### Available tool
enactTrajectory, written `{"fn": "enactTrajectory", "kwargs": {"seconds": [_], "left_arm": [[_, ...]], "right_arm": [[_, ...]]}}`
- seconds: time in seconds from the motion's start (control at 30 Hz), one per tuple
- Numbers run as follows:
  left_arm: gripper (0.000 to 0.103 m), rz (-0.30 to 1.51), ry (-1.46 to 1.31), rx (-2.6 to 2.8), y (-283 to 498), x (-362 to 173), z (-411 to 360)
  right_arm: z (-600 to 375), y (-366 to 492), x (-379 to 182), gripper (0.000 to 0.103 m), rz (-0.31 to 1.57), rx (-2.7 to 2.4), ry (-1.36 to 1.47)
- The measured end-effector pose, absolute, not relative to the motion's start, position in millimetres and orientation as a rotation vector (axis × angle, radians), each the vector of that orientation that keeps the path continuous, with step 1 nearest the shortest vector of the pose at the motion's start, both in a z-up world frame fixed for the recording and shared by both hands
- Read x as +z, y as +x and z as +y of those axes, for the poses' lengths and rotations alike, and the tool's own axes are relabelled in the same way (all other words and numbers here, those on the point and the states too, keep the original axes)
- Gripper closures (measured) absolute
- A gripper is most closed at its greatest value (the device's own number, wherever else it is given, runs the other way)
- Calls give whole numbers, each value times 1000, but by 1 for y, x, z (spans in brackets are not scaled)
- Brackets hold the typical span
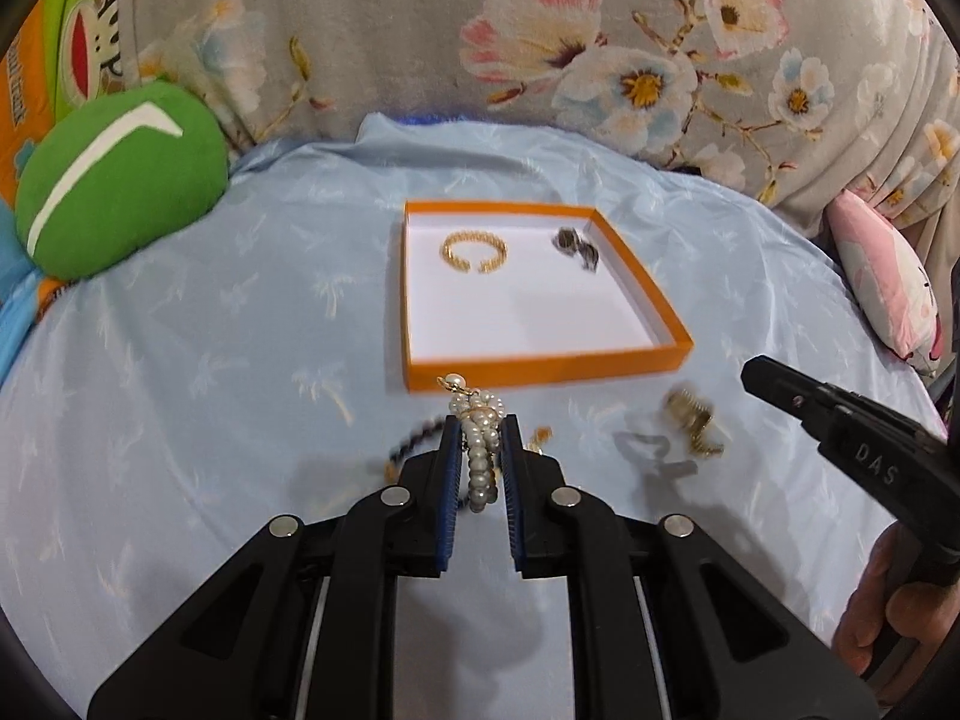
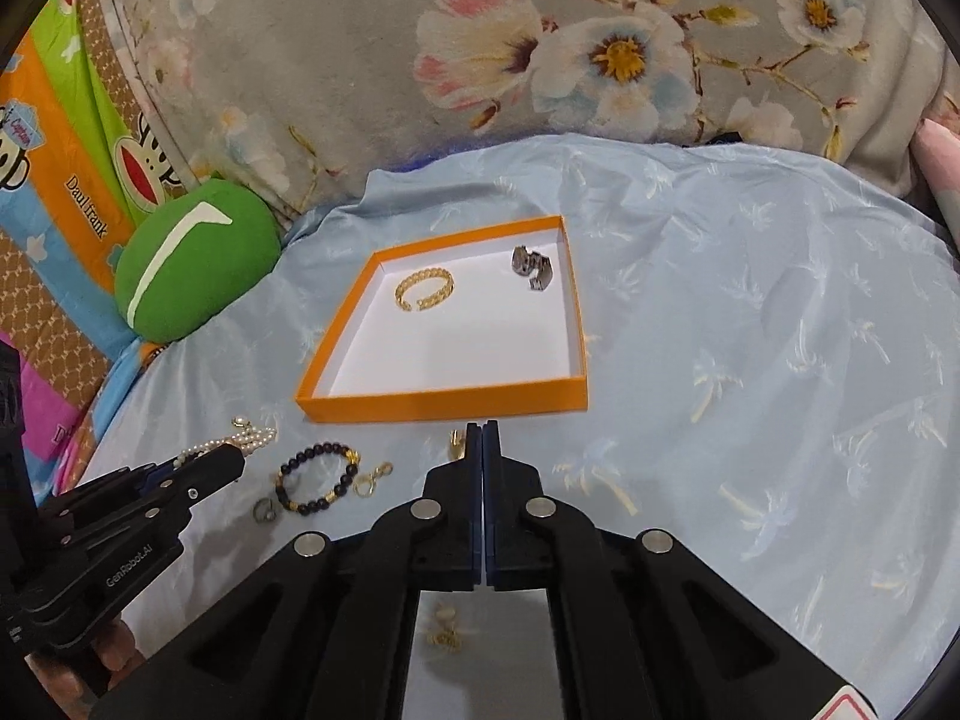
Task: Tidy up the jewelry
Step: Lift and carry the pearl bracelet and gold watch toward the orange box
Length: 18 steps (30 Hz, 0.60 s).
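So my left gripper (image 1: 481,450) has its jaws pinching a pearl bracelet (image 1: 478,441), just short of the near wall of the orange tray (image 1: 543,367). The bracelet's long axis runs along the fingers, pointing away from me toward the tray, with its gold clasp end sticking out past the tips. From the right wrist view the same pearl strand (image 2: 243,439) pokes out of the left gripper (image 2: 225,459) over the bed's blue sheet (image 2: 750,360).

My right gripper (image 2: 483,429) has its jaws pressed together with nothing visibly between them, tips aimed at the tray's near wall (image 2: 444,405).

Inside the tray: a gold cuff (image 1: 474,251) at the back left, lying flat with its opening facing the near side, and a dark metal piece (image 1: 577,246) at the back right, too blurry for me to name.

Loose on the sheet: a black bead bracelet (image 2: 318,480) lying flat in a loop, a small gold ring (image 2: 363,487) just beside it, and a grey ring (image 2: 265,510) on its other side. A gold clip-like piece (image 1: 690,423) sits near the right gripper's tip (image 1: 757,375), blurred. A green cushion (image 1: 120,180) sits off to the left.
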<state>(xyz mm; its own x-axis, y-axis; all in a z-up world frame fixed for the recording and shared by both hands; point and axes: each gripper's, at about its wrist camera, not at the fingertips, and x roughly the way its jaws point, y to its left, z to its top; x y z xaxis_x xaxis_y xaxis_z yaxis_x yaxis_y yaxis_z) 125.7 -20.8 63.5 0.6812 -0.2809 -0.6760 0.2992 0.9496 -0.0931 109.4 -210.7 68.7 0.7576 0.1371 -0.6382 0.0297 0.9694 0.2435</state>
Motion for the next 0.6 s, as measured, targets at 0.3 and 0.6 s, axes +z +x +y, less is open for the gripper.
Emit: {"fn": "enactTrajectory", "kwargs": {"seconds": [0.3,0.6], "left_arm": [[90,718,0,-290,174,77,-19],[90,803,-48,-296,166,51,-11]], "right_arm": [[-210,144,60,97,751,76,158],[-173,141,17,81,854,152,49]]}}
